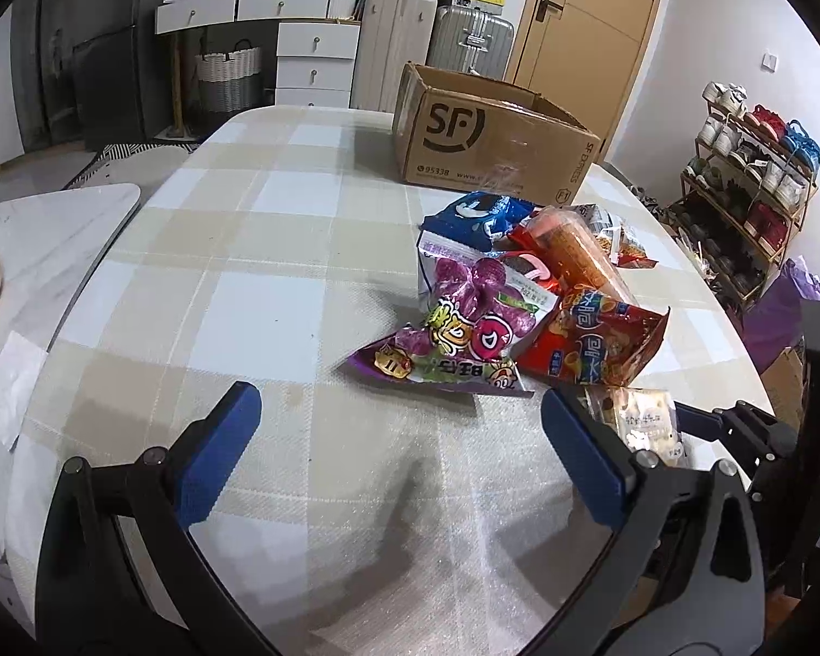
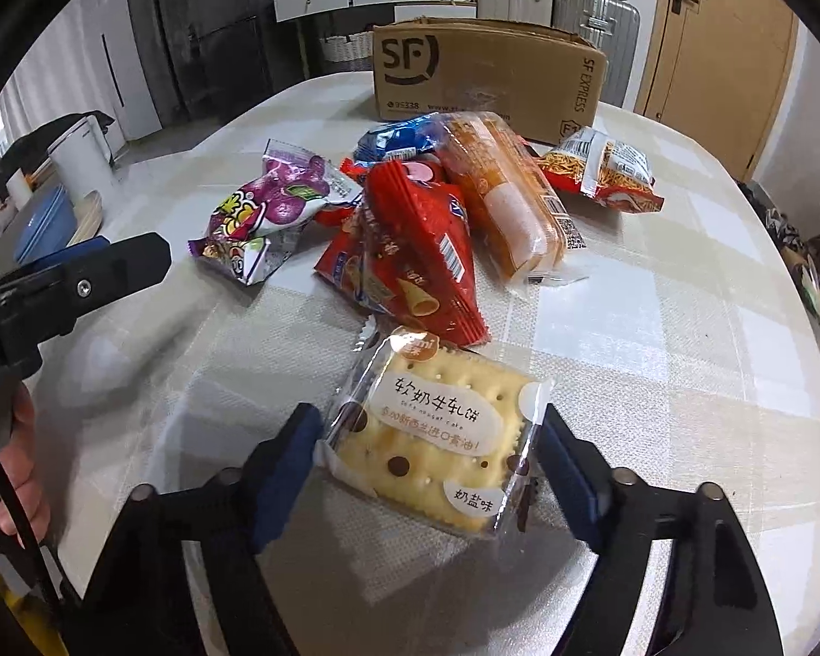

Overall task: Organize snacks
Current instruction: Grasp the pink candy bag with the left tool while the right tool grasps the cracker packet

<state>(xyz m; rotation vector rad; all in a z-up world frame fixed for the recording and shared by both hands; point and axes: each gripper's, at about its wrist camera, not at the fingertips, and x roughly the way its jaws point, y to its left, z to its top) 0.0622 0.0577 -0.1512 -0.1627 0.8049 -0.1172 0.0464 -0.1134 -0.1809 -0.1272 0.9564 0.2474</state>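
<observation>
A pile of snack packets lies on the checked tablecloth in front of an open SF cardboard box [image 1: 486,136] [image 2: 481,76]. It holds a purple candy bag [image 1: 459,328] [image 2: 273,208], a red cone-snack bag [image 1: 596,339] [image 2: 415,251], an orange packet [image 1: 579,257] [image 2: 508,197], a blue bag [image 1: 475,213] [image 2: 399,136] and a noodle-snack bag [image 2: 601,169]. My right gripper [image 2: 432,454] is shut on a clear-wrapped nougat cracker packet [image 2: 437,437] [image 1: 645,421], its pads touching both sides. My left gripper [image 1: 399,448] is open and empty, just short of the purple bag.
The round table's [image 1: 279,251] left edge drops to a white side surface [image 1: 54,229]. A shoe rack [image 1: 749,191] stands to the right. Drawers and suitcases stand behind the box. The left gripper's body [image 2: 82,273] shows at the left of the right wrist view.
</observation>
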